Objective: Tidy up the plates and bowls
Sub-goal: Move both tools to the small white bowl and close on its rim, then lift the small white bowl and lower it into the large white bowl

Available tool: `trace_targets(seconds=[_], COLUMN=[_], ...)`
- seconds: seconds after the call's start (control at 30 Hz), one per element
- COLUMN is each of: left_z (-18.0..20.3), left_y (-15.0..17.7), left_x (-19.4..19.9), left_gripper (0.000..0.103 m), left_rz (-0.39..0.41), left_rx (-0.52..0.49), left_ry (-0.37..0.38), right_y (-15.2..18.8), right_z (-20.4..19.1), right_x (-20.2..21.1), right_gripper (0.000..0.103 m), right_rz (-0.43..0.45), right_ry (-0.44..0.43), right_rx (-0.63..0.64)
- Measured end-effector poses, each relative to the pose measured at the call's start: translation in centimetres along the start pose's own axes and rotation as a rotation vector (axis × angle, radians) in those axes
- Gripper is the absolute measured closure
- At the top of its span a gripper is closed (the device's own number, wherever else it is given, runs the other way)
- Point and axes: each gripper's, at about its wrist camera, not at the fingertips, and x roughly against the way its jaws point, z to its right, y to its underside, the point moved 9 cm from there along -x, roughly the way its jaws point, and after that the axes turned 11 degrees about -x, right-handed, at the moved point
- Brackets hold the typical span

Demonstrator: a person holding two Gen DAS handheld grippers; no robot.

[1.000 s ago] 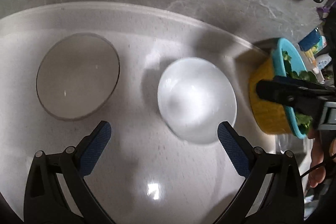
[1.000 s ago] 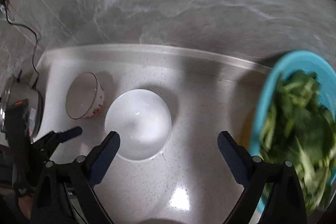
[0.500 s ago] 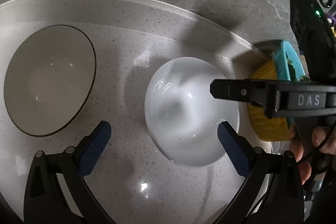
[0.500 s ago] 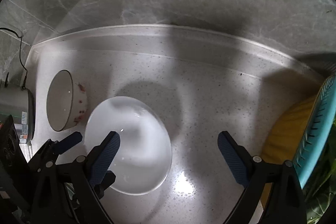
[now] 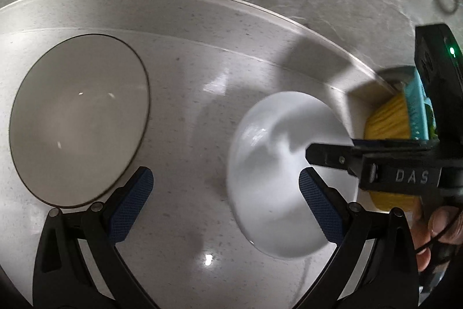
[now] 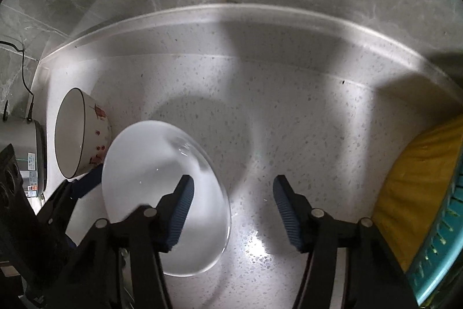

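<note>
Right tongs are closing astride the round white glass bowl's three o'clock rim; seat deeper. Left tongs gape, released.

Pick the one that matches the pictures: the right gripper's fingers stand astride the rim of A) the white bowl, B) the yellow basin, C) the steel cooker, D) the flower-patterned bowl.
A: in the right wrist view the right gripper has one finger inside the white bowl and one outside its rim, jaws closing but not yet pressing; the flower-patterned bowl sits apart behind it.
</note>
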Motion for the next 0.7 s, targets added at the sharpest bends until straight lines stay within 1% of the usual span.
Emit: trace_targets(seconds=[0.03, 0.1, 0.13, 0.17, 0.2, 0.23, 0.27, 0.3, 0.33, 0.37, 0.4, 0.43, 0.7], left_z=[0.1, 0.2, 0.2, 0.2, 0.2, 0.1, -0.2, -0.2, -0.1, 0.1, 0.3, 0.4, 1.0], left_y=[-0.1, -0.2, -0.2, -0.3, -0.4, -0.3, -0.1, 0.0, 0.0, -0.1, -0.1, 0.0, 0.0], left_x=[-0.1, -0.4, -0.4, -0.4, -0.4, -0.6, -1.0, -1.2, -1.3, -1.4, -1.4, -1.6, -2.2], left_gripper=[0.002, 0.003, 0.003, 0.006, 0.031, 0.055, 0.086, 0.089, 0.089, 0.089, 0.093, 0.093, 0.095], left_rz=[0.001, 0.001, 0.003, 0.008, 0.017, 0.007, -0.016, -0.024, -0.025, -0.025, -0.029, -0.034, -0.05], left_rx=[-0.004, -0.013, -0.015, -0.014, -0.003, 0.013, 0.031, 0.045, 0.044, 0.033, 0.028, 0.032, 0.027], left_ry=[-0.005, -0.013, -0.013, -0.017, -0.006, 0.018, 0.028, 0.055, 0.064, 0.056, 0.052, 0.062, 0.089], right_y=[0.0, 0.0, 0.1, 0.1, 0.1, 0.1, 0.1, 0.1, 0.2, 0.3, 0.6, 0.8, 1.1], right_z=[0.0, 0.1, 0.1, 0.0, 0.1, 0.1, 0.1, 0.0, -0.2, -0.5, -0.8, -1.0, -1.0], right_x=[-0.1, -0.4, -0.5, -0.7, -0.7, -0.8, -0.9, -1.0, -1.0, -1.2, -1.3, -1.3, -0.9], right_gripper=[0.043, 0.051, 0.058, 0.06, 0.061, 0.066, 0.07, 0.072, 0.076, 0.086, 0.089, 0.091, 0.092], right_rz=[-0.003, -0.003, -0.005, -0.008, -0.009, -0.009, -0.013, -0.012, -0.009, -0.013, -0.012, -0.008, 0.012], right_ry=[0.002, 0.01, 0.019, 0.021, 0.018, 0.019, 0.01, -0.001, -0.017, -0.02, -0.022, -0.015, -0.023], right_rx=[0.0, 0.007, 0.011, 0.01, 0.008, 0.006, 0.0, -0.003, -0.001, 0.006, 0.015, 0.024, 0.027])
